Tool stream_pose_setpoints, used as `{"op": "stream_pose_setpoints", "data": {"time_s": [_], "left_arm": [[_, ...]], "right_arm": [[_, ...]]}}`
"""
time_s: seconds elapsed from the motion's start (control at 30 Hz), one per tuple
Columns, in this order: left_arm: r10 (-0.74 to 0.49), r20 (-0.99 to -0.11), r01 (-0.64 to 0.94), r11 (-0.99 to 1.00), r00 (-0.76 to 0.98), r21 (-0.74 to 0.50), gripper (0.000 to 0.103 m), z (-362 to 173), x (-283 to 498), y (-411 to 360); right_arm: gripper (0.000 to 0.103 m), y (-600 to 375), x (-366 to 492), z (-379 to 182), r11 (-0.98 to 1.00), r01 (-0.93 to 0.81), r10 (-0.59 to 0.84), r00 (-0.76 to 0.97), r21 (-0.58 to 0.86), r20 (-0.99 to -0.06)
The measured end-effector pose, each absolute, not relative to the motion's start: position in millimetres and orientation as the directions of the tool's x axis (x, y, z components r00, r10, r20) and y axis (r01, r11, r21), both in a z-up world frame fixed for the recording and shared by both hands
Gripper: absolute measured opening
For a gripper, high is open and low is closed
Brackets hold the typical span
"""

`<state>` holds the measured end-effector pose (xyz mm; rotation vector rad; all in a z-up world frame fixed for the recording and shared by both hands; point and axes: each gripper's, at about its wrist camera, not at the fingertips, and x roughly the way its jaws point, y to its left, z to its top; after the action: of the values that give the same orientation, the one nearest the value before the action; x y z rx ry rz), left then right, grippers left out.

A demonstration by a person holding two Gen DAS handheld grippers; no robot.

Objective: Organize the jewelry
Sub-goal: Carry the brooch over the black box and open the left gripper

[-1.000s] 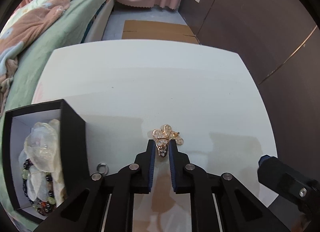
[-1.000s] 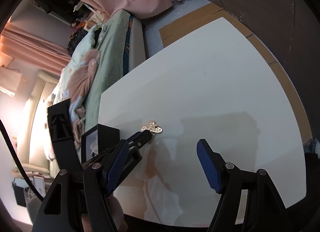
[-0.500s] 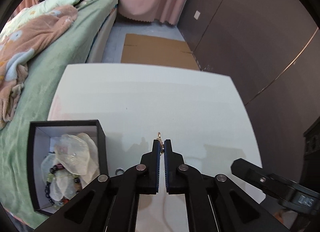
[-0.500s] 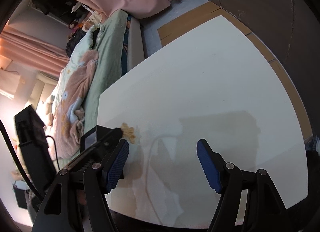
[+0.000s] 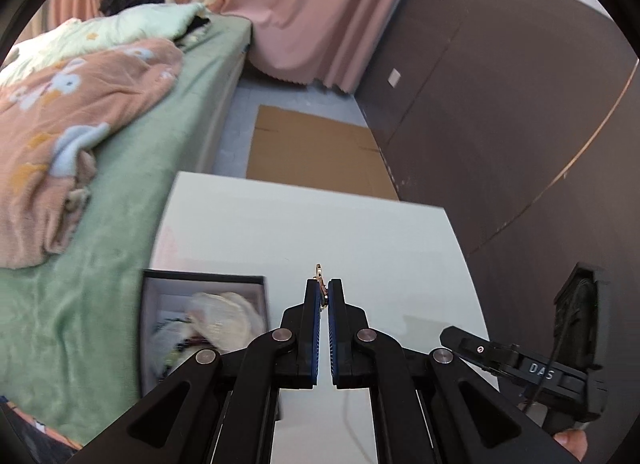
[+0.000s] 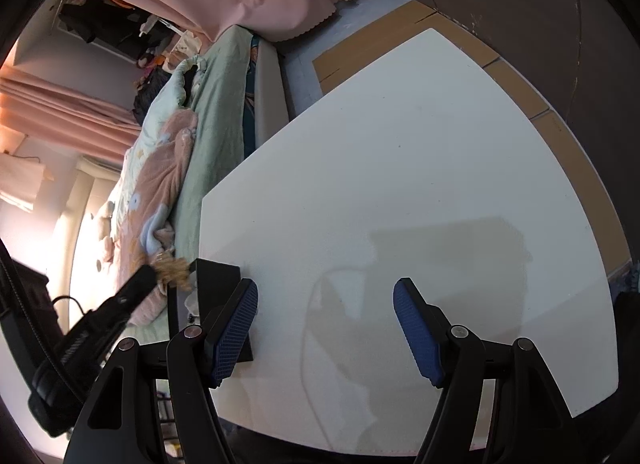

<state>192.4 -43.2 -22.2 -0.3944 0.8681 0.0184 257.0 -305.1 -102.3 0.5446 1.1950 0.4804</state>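
Pinching a gold brooch [image 5: 319,276] in my left gripper [image 5: 324,292], pads nearly together on it. From the left wrist I only see the brooch edge-on: a thin gold sliver sticking up past the tips, shape unreadable. From the right wrist it shows as a blurred gold clump [image 6: 173,270] at the tip of the left gripper [image 6: 144,282], up off the table [image 6: 400,152] and just left of the box [image 6: 216,276].

Black box [image 5: 204,280] sits at the table's left edge by the bed [image 5: 100,184], just left of my left gripper. Contents are motion-smeared: pale lumps and some dark beads, can't make out more. Its near end is hidden behind my left arm linkage. From the right wrist only a black wall shows, inside mostly hidden by my finger [image 6: 234,328].

Right gripper [image 6: 326,330] is spread wide, holding nothing, over the near table edge. Only its side [image 5: 520,364] shows from the left wrist, cut off at the frame.
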Motion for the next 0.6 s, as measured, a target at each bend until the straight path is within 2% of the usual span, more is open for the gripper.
{"op": "stream_pose_setpoints", "data": {"time_s": [0.43, 0.6], "left_arm": [[-0.089, -0.741, -0.248, 0.910, 0.666, -0.332, 0.003, -18.2, 159.7, 3.1], [-0.143, -0.759, -0.276, 0.875, 0.635, -0.397, 0.004, -24.6, 157.1, 19.4]], "right_arm": [[0.071, -257.7, 252.6, -101.2, 0.778, -0.134, 0.626, 0.245, 0.614, -0.740], [0.071, -231.9, 247.1, -100.1, 0.772, -0.172, 0.636, 0.221, 0.612, -0.740]]}}
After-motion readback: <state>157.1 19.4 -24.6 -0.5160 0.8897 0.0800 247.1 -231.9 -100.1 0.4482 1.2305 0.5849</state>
